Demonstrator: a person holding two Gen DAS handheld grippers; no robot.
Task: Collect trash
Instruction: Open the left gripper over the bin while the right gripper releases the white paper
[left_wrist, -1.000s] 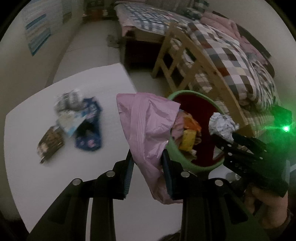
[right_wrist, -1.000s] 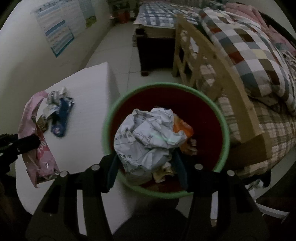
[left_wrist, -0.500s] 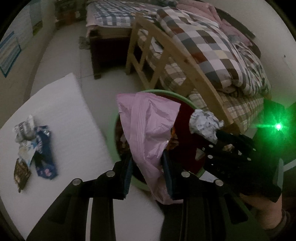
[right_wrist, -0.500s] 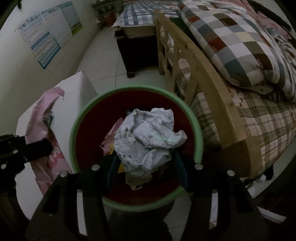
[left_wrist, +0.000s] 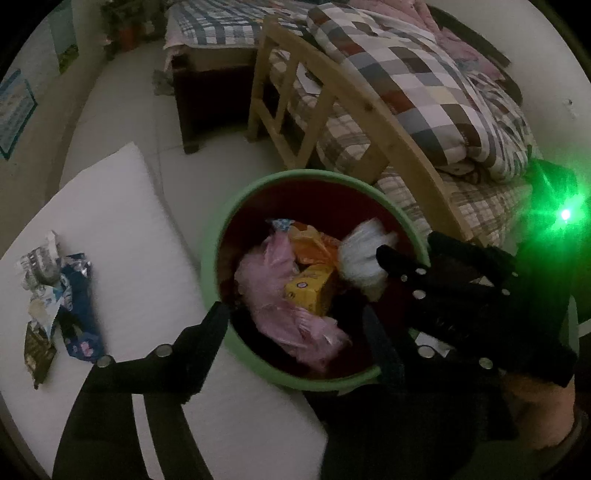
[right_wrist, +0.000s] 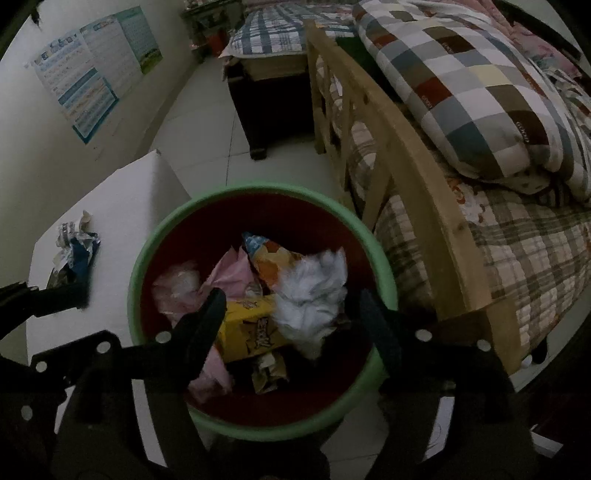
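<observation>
On the far left of the white table (left_wrist: 122, 236) we see the trash not yet collected: a small heap of wrappers (left_wrist: 55, 291), with a dark blue one (left_wrist: 79, 314) and a brown packet (left_wrist: 37, 354) at its near end, well apart from the bin. The right wrist view shows the same heap (right_wrist: 75, 247) near the table's far corner.

Moving right, our left gripper (left_wrist: 295, 325) hangs over the near rim of the green bin (left_wrist: 258, 184), jaws spread wide and holding nothing. Below it a pink bag (left_wrist: 280, 306) lies inside the bin, motion-blurred, beside a yellow box (left_wrist: 310, 291) and an orange packet (left_wrist: 310, 243).

Further right, our right gripper (right_wrist: 288, 310) is also over the bin (right_wrist: 258, 192), jaws wide apart and empty. A crumpled white paper ball (right_wrist: 314, 291) sits blurred between and just below them; whether it has settled we cannot tell. The same ball (left_wrist: 362, 258) shows at the gripper's tip in the left view.

We judge this step to be the release into the bin. To do it well: keep both jaws wide until each piece is clear of the fingers, lift straight up so nothing snags and is dragged back over the rim, and avoid knocking the bin, which stands tight against the table edge. Then we would take the left gripper to the heap.

At the right edge stands the wooden bed frame (right_wrist: 417, 177) with a checked quilt (right_wrist: 480, 85).
</observation>
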